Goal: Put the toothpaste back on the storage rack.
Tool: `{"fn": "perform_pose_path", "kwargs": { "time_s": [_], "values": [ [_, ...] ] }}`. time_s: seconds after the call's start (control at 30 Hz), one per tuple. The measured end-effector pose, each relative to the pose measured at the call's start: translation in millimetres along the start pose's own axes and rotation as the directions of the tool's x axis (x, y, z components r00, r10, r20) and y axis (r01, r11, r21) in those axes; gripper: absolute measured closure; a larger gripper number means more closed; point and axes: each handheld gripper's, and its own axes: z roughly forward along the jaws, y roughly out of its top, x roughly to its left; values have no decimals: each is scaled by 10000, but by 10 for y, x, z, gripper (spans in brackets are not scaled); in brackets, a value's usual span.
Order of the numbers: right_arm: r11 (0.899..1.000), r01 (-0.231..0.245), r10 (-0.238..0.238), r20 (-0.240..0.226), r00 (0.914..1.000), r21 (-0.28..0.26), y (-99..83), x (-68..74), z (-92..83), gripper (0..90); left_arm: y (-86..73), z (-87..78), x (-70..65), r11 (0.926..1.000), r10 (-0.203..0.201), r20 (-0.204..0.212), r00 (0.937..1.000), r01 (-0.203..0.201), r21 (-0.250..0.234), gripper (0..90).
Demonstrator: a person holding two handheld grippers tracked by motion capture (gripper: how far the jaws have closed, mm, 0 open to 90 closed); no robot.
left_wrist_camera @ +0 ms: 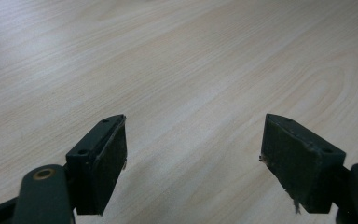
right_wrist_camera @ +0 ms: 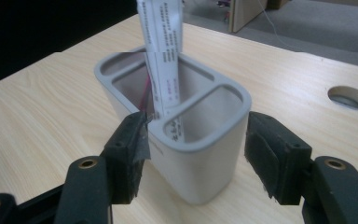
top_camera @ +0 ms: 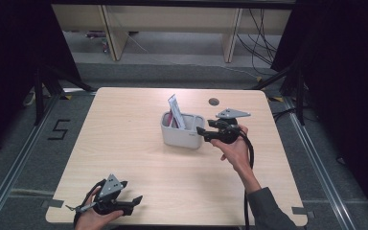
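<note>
Grey caddy [top_camera: 182, 130] at centre of the bench [top_camera: 124, 143], white packet [top_camera: 176, 111] upright in its rear compartment. Right gripper [top_camera: 202, 132], jaws released, straddles the caddy's right end, not clamped. Left gripper [top_camera: 135, 201], jaws spread, empty, well apart from the caddy, by the bench's near edge.

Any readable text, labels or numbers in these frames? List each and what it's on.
"5": black mark on the floor, left of the table.
Rows of small print on the white packet standing in the grey holder: too blurred to read.
Nothing else legible.
</note>
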Motion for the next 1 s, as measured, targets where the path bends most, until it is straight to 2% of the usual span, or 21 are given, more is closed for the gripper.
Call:
{"fn": "perform_pose_path", "kwargs": {
  "time_s": [0.1, 0.13, 0.2, 0.23, 0.33, 0.37, 0.4, 0.43, 0.47, 0.5, 0.57, 0.63, 0.7, 0.73, 0.77, 0.8, 0.83, 0.9, 0.93, 0.97, 1.0],
  "values": [
    [10000, 18, -18, 63, 10000, -6, -50, -38, -30, 402, 2, -2, 4, 10000, 9, 3, 10000, -9, -21, 220],
    [9996, 240, -237, 178, 9996, -134, -63, -66, -34, 401, 4, -4, 5, 10000, 4, 14, 10000, -4, -4, 220],
    [9999, -126, 125, 110, 9999, 85, -87, -66, -72, 399, 6, -9, 5, 10000, 11, -6, 10000, -11, 18, 220],
    [9999, 84, -82, 219, 9997, -64, -99, -90, -80, 399, 6, -11, 4, 10000, 19, -6, 10000, -19, 15, 220],
    [9999, -164, 164, 141, 9998, 3, -129, -94, -128, 396, 6, -18, 12, 9999, 108, -15, 9999, -108, 96, 220],
    [10000, 39, -39, 109, 9999, 56, -137, -113, -140, 394, 5, -16, 11, 9999, 85, -19, 10000, -85, 81, 220],
    [9996, -266, 266, 151, 9995, 17, -148, -92, -155, 393, 5, -16, 11, 9999, 97, -20, 10000, -97, 87, 220],
    [10000, 56, -55, 132, 9999, -34, -156, -119, -160, 392, 5, -16, 10, 9999, 96, -21, 10000, -95, 82, 220],
    [9996, -250, 248, 142, 9996, 166, -165, -98, -191, 390, 5, -19, 16, 9998, 146, -22, 9999, -146, 136, 220],
    [9998, 185, -185, 112, 9998, 10, -171, -127, -190, 388, 3, -13, 17, 9999, 129, -28, 9999, -129, 113, 220],
    [10000, -41, 41, 111, 9999, 12, -196, -112, -213, 384, 1, -18, 23, 9996, 184, -110, 9998, -182, 217, 220],
    [9997, 205, -207, 249, 9995, 106, -217, -121, -246, 380, 1, -16, 21, 9997, 168, -74, 9998, -166, 202, 220],
    [9998, -139, 137, 148, 9998, 117, -257, -96, -256, 376, 3, -18, 12, 9997, 168, -42, 9999, -167, 149, 219],
    [9997, -91, 87, 195, 9998, 220, -266, -97, -272, 373, 3, -20, 13, 9997, 165, -11, 9999, -165, 154, 220],
    [9996, 217, -219, 119, 9997, 151, -281, -114, -268, 371, 2, -20, 14, 9998, 160, -18, 9999, -160, 150, 220],
    [9996, -123, 121, 98, 9999, 255, -295, -89, -280, 367, -2, -16, 19, 9998, 171, 4, 9999, -171, 122, 219],
    [9995, 160, -164, 140, 9998, 280, -306, -106, -285, 362, -1, -17, 22, 9997, 156, -49, 9999, -155, 170, 219],
    [9993, -93, 87, 150, 9998, 374, -332, -84, -296, 358, -1, -17, 23, 9998, 151, -49, 9999, -151, 136, 219],
    [9994, 103, -105, 68, 9999, 324, -342, -101, -293, 355, 2, -25, 26, 9996, 190, 11, 9998, -190, 204, 219],
    [9983, -388, 387, 32, 9992, 437, -357, -67, -302, 353, 2, -25, 25, 9997, 181, 11, 9998, -181, 192, 219],
    [9996, 21, -20, -4, 10000, 282, -367, -97, -294, 349, 2, -26, 24, 9997, 172, 5, 9999, -173, 182, 219]
  ]
}}
